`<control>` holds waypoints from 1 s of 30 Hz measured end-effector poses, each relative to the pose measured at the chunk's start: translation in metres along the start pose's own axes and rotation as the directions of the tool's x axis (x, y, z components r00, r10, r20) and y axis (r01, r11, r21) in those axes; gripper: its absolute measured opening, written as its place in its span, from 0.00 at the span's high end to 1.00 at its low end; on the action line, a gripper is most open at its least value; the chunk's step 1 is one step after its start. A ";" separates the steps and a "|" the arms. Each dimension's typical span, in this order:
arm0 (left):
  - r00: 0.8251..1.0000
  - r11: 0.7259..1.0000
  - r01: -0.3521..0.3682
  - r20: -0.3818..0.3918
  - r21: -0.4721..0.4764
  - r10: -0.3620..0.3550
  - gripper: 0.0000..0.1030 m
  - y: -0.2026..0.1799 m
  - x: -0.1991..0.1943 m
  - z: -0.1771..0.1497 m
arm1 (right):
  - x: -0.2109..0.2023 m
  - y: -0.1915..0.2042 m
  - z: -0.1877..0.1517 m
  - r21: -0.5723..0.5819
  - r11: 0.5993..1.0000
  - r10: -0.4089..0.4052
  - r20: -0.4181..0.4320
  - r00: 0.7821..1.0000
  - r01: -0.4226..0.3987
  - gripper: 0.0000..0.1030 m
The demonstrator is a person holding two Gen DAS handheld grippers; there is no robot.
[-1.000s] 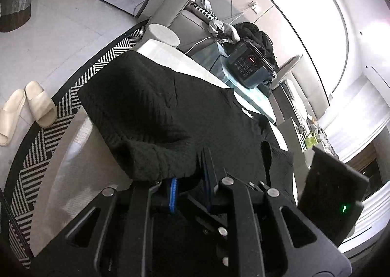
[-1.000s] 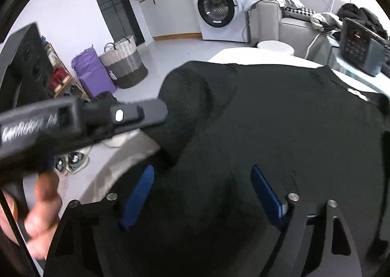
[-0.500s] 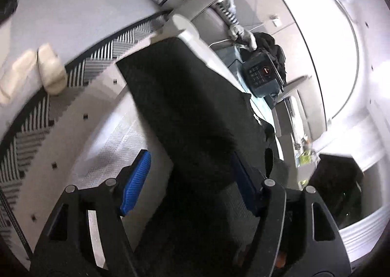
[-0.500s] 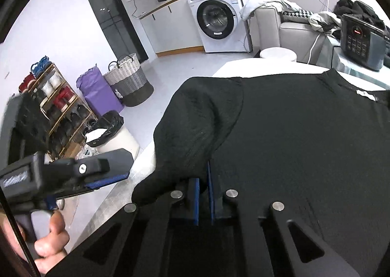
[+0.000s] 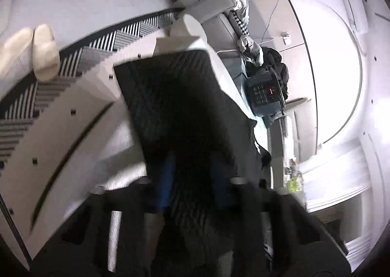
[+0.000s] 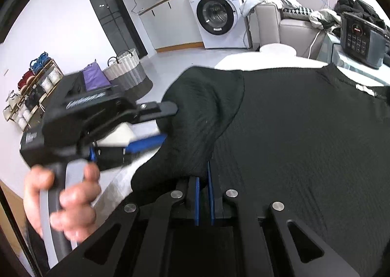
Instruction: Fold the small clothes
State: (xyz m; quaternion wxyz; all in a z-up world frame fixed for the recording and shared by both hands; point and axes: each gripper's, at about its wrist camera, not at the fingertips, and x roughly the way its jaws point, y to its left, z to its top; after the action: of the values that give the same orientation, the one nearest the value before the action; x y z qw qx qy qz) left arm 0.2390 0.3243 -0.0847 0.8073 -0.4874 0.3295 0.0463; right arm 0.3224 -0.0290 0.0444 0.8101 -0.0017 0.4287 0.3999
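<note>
- White desk (image 6: 243, 63) in a lived-in room, with a washing machine (image 6: 217, 23) and a grey sofa (image 6: 280, 26) behind, carries the black knitted top (image 6: 304, 130), spread flat across most of it.
- Right tongs (image 6: 204, 179) are pinched tight on a bunched fold of the top at its near left edge.
- Left tongs (image 5: 192, 179) are closing at the same side of the top; motion blur hides whether the pads press the knit between them yet.
- Soft, light, limp ribbed knit: it will likely sag and stretch, so grip doubled edges or corners, both layers together.
</note>
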 end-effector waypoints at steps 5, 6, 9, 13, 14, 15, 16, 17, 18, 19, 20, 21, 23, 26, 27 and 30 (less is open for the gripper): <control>1.000 0.994 -0.013 0.011 0.111 0.012 0.98 -0.028 0.000 0.007 | 0.011 -0.006 -0.008 0.022 1.000 -0.004 -0.041 0.999 0.005 0.94; 1.000 0.993 -0.024 0.010 0.115 0.023 0.97 -0.028 -0.002 0.006 | 0.013 -0.008 -0.008 0.034 0.999 -0.001 -0.043 0.999 0.003 0.94; 0.998 0.994 -0.054 -0.011 0.094 0.056 0.96 -0.020 -0.014 -0.004 | 0.010 -0.013 -0.008 0.066 0.998 0.023 -0.034 0.999 -0.020 0.94; 0.998 0.998 -0.045 -0.047 0.049 0.047 0.52 -0.010 -0.034 -0.022 | 0.002 -0.018 -0.005 0.110 0.992 0.065 0.009 0.998 -0.065 0.94; 0.998 0.999 -0.028 -0.058 0.028 0.030 0.45 -0.005 -0.039 -0.028 | 0.000 -0.019 -0.003 0.117 0.990 0.071 0.019 0.997 -0.073 0.94; 0.997 1.000 -0.015 -0.071 0.008 0.015 0.44 -0.001 -0.042 -0.032 | -0.003 -0.019 -0.002 0.123 0.989 0.076 0.029 0.997 -0.079 0.94; 0.996 1.000 -0.006 -0.092 -0.003 0.006 0.44 0.002 -0.042 -0.035 | -0.004 -0.019 -0.001 0.131 0.988 0.080 0.039 0.996 -0.084 0.94; 0.994 1.000 0.005 -0.109 -0.012 -0.006 0.43 0.005 -0.043 -0.038 | -0.006 -0.019 0.000 0.137 0.987 0.083 0.046 0.995 -0.089 0.94; 0.992 0.999 0.022 -0.126 -0.025 -0.025 0.43 0.008 -0.041 -0.040 | -0.008 -0.018 0.000 0.140 0.986 0.086 0.051 0.995 -0.093 0.94; 0.988 0.999 0.034 -0.147 -0.039 -0.039 0.43 0.011 -0.037 -0.042 | -0.009 -0.018 0.001 0.145 0.985 0.089 0.057 0.994 -0.096 0.94; 0.985 0.997 0.047 -0.161 -0.064 -0.057 0.43 0.015 -0.034 -0.044 | -0.010 -0.017 0.002 0.148 0.984 0.091 0.059 0.994 -0.098 0.94; 0.982 0.994 0.068 -0.168 -0.090 -0.082 0.43 0.018 -0.030 -0.044 | -0.010 -0.016 0.002 0.152 0.983 0.092 0.064 0.994 -0.101 0.94; 0.977 0.987 0.105 -0.173 -0.125 -0.126 0.43 0.022 -0.022 -0.044 | -0.011 -0.015 0.002 0.156 0.982 0.098 0.069 0.993 -0.108 0.94; 0.971 0.975 0.154 -0.160 -0.160 -0.179 0.43 0.021 -0.009 -0.040 | -0.012 -0.013 0.002 0.148 0.983 0.095 0.063 0.993 -0.104 0.94; 0.970 0.972 0.167 -0.150 -0.167 -0.193 0.43 0.021 -0.006 -0.038 | -0.012 -0.013 0.001 0.146 0.984 0.093 0.061 0.994 -0.101 0.94; 0.969 0.962 0.184 -0.127 -0.200 -0.212 0.43 0.023 0.004 -0.030 | -0.010 -0.014 -0.001 0.151 0.983 0.094 0.055 0.994 -0.101 0.94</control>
State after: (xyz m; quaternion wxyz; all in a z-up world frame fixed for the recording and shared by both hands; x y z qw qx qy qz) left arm 0.2183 0.3111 -0.1135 0.7322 -0.5935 0.3317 -0.0400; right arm 0.3273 -0.0455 0.0462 0.7973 0.0915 0.4383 0.4047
